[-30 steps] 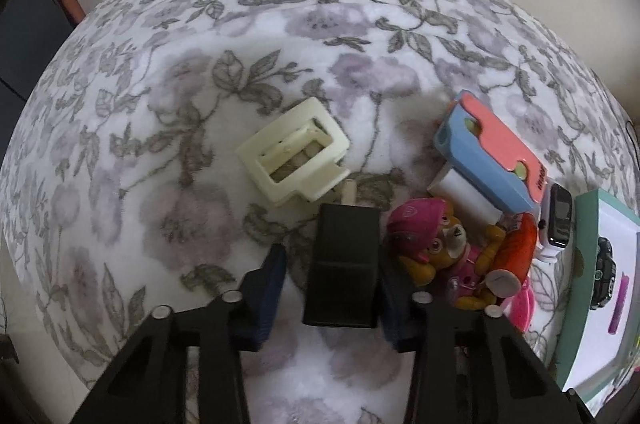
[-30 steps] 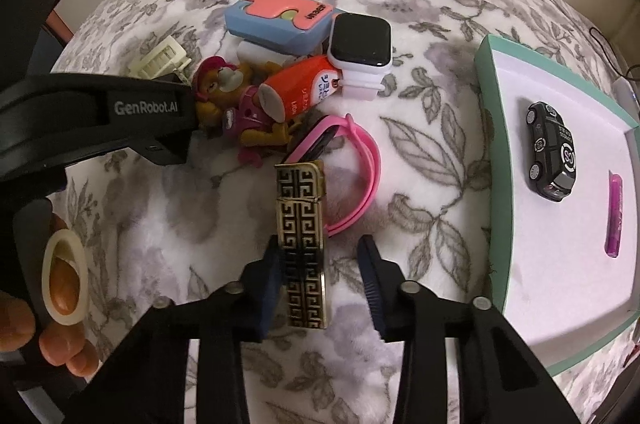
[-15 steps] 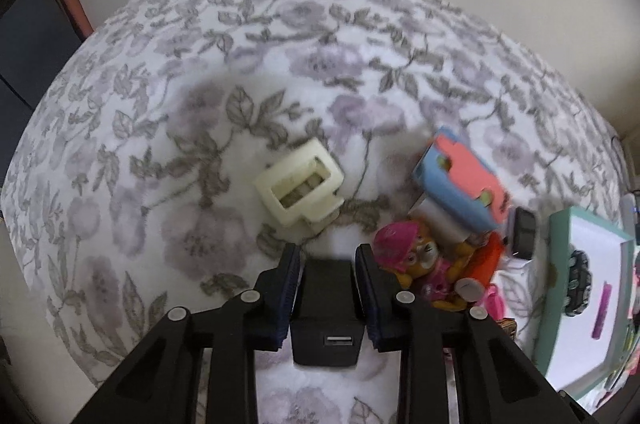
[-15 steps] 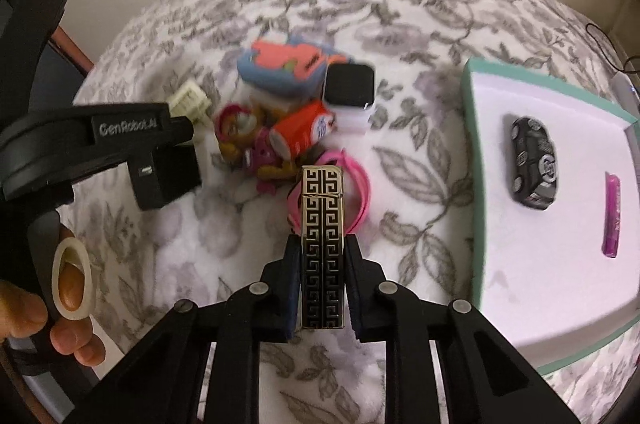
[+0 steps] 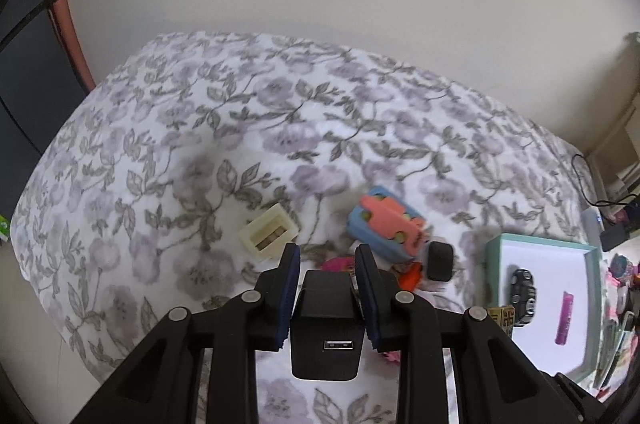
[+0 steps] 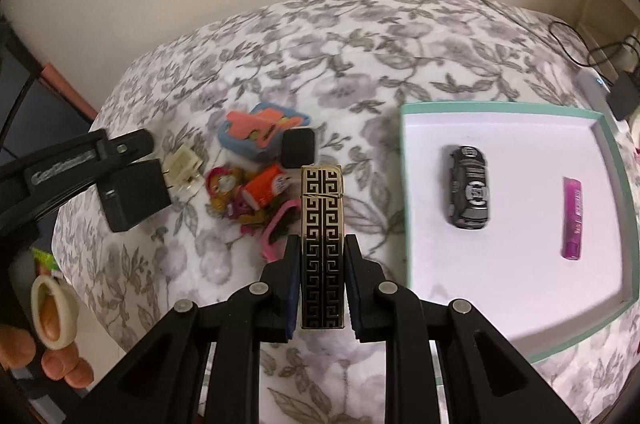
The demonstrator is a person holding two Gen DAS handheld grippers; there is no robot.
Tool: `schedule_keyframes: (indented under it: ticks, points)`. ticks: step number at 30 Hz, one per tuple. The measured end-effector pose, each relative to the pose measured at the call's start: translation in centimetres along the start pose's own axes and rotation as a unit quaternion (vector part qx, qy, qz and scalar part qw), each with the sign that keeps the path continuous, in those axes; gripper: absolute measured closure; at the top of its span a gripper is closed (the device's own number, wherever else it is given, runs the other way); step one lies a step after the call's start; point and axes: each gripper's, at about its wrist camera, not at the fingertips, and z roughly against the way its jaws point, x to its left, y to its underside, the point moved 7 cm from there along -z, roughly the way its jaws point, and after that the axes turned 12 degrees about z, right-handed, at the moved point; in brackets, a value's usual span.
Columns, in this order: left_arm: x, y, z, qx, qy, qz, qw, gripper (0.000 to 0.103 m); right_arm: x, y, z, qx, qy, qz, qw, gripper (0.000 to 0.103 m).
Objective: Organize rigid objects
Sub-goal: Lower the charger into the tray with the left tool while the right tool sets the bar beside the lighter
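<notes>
My left gripper (image 5: 327, 256) is shut on a black USB charger block (image 5: 325, 328), held up above the floral bedspread; the same charger (image 6: 134, 193) shows at the left of the right wrist view. My right gripper (image 6: 322, 246) is shut on a gold and black patterned lighter (image 6: 322, 244), lifted over the bed. A green-rimmed white tray (image 6: 406, 183) at the right holds a black toy car (image 6: 469, 192) and a purple tube (image 6: 573, 220). Left on the bed lie a cream clip (image 5: 269, 232), a blue and coral case (image 5: 384, 230) and a smartwatch (image 6: 298, 147).
A puppy figure (image 6: 224, 191), an orange tube (image 6: 266, 189) and a pink band (image 6: 274, 228) lie in a small pile left of the tray. A person's fingers (image 6: 48, 336) hold the left gripper's handle. Cables and a plug (image 6: 624, 95) sit past the bed's right edge.
Both grippers closed on their objects and lifted them: the left took the charger, the right the lighter. The bed and pile now look farther away in both views.
</notes>
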Motion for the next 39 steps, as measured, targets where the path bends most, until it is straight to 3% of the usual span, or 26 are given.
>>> schedule_keyframes:
  ticks: [12, 24, 32, 39]
  points:
    - [-4.7, 1.6, 2.1, -0.010, 0.022, -0.033, 0.9991, 0.073, -4.8, 0.3, 1.5, -0.006, 0.032, -0.040, 0.999, 0.082]
    - [-11.7, 5.4, 2.5, 0.006, 0.052, -0.096, 0.9940, 0.073, -14.0, 2.6, 2.7, 0.007, 0.079, -0.128, 0.989, 0.082]
    - [-16.7, 9.3, 2.0, 0.031, 0.073, -0.149, 0.9857, 0.073, -19.7, 4.6, 3.9, 0.017, 0.124, -0.174, 0.977, 0.082]
    - [-18.7, 11.7, 0.8, 0.063, 0.087, -0.160, 0.9812, 0.073, -23.0, 6.4, 4.7, 0.025, 0.144, -0.196, 0.970, 0.082]
